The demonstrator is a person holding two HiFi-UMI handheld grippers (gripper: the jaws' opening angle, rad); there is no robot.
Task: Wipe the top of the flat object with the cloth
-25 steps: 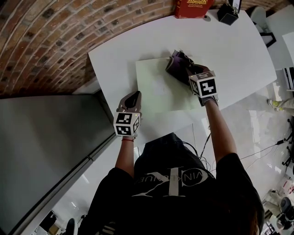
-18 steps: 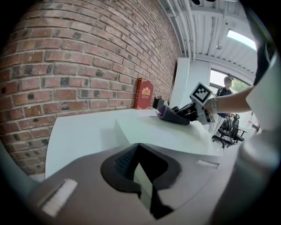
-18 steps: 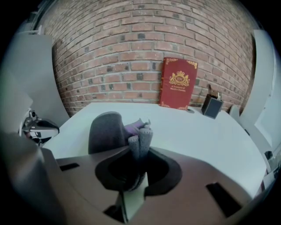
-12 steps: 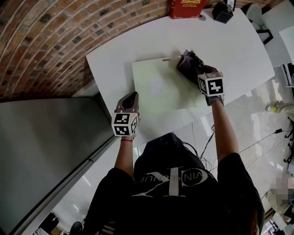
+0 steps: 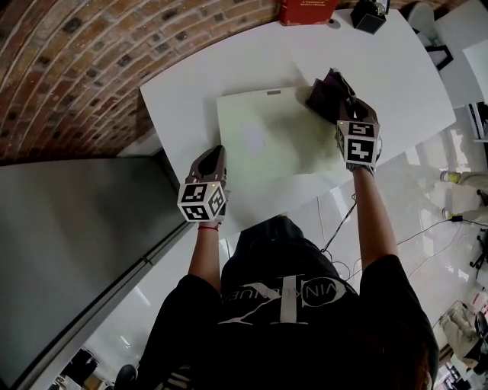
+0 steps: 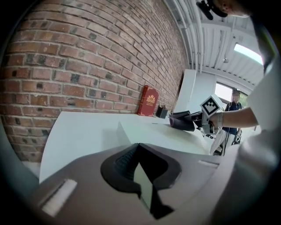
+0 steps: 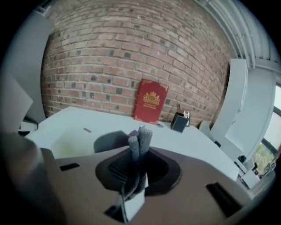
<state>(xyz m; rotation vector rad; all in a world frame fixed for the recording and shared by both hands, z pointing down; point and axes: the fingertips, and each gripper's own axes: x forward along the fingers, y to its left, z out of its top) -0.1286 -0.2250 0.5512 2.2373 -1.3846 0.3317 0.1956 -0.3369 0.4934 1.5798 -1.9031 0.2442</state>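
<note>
A pale green flat board (image 5: 267, 141) lies on the white table (image 5: 191, 84). A dark grey-purple cloth (image 5: 328, 87) is bunched on the board's far right corner. My right gripper (image 5: 341, 104) is shut on it, and in the right gripper view the cloth (image 7: 140, 143) sticks up from between the jaws. My left gripper (image 5: 216, 158) sits at the board's near left edge, jaws shut with nothing between them; in the left gripper view the board (image 6: 158, 132) lies just ahead of it. The far-off right gripper (image 6: 206, 121) and cloth (image 6: 182, 121) show there too.
A red book (image 5: 305, 9) and a black pen holder (image 5: 370, 15) stand at the table's far edge against the brick wall (image 5: 69, 68). A grey panel (image 5: 69, 244) runs along the left. The table's near edge lies just under both grippers.
My right gripper has dragged the cloth rightward and away from me across the board to its far right corner. The left gripper has stayed by the board's near left edge.
</note>
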